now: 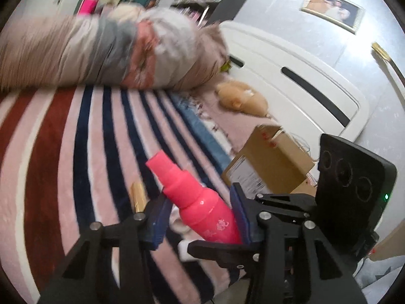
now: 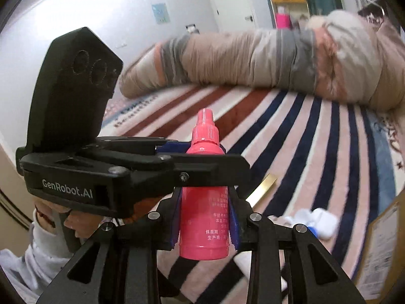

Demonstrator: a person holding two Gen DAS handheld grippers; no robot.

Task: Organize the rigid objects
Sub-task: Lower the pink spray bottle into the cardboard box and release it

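A pink spray bottle [image 1: 202, 202] is held above a striped bed cover. In the right wrist view my right gripper [image 2: 206, 217] is shut on the bottle's body [image 2: 205, 217], bottle upright, cap pointing away. My left gripper [image 2: 195, 152] crosses in front of it at the bottle's neck. In the left wrist view the bottle lies between my left gripper's [image 1: 200, 215] blue pads [image 1: 159, 217]; the right pad touches it, the left stands a little off. A gold tube [image 1: 138, 196] lies on the cover beside it and also shows in the right wrist view [image 2: 260, 190].
A rolled quilt [image 1: 114, 48] lies across the far side of the bed. A cardboard box [image 1: 270, 162] sits to the right, with a white headboard [image 1: 291, 76] and plush toy [image 1: 240, 97] behind. Small white and blue items [image 2: 316, 221] lie on the cover.
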